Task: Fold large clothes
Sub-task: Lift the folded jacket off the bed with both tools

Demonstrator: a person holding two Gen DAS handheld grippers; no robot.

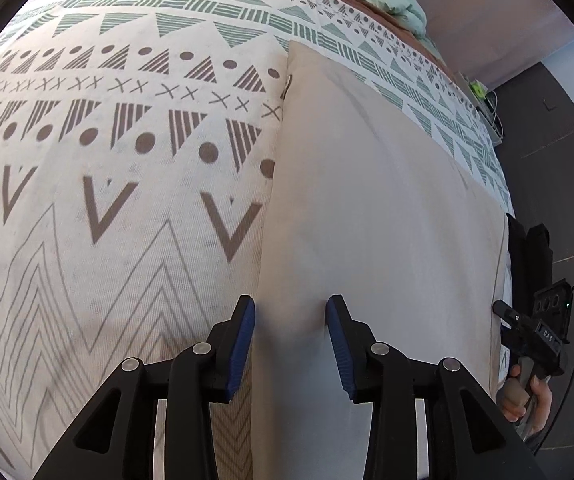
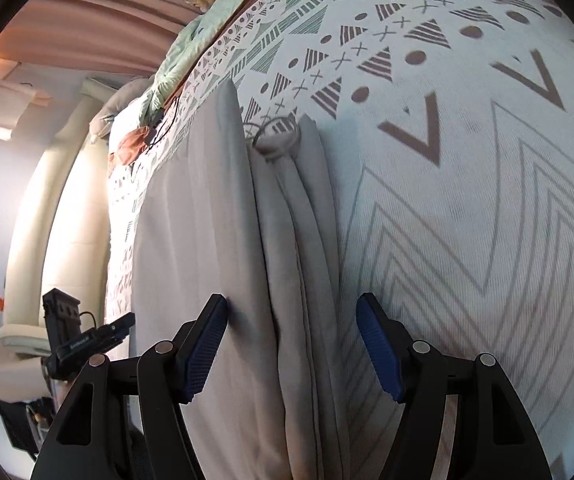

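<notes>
The folded grey-beige curtain cloth (image 1: 367, 208) is laid along the edge of the patterned bed (image 1: 107, 200), with both the left gripper (image 1: 290, 316) and right gripper (image 2: 291, 316) held over its long edges, jaws apart and clamped on nothing, presumably for the next fold.

A large beige-grey cloth (image 1: 367, 208) is seen laid flat on a patterned bed cover, folded into a long narrow strip that runs away from the cameras toward the far side of the bed. In the left wrist view its top face is shown smooth, with only faint creases and a straight folded edge along its left side. In the right wrist view the cloth (image 2: 215, 240) is shown stacked in several layers, whose edges lie side by side along the right. At the far end, metal rings are seen set in the fabric.
</notes>
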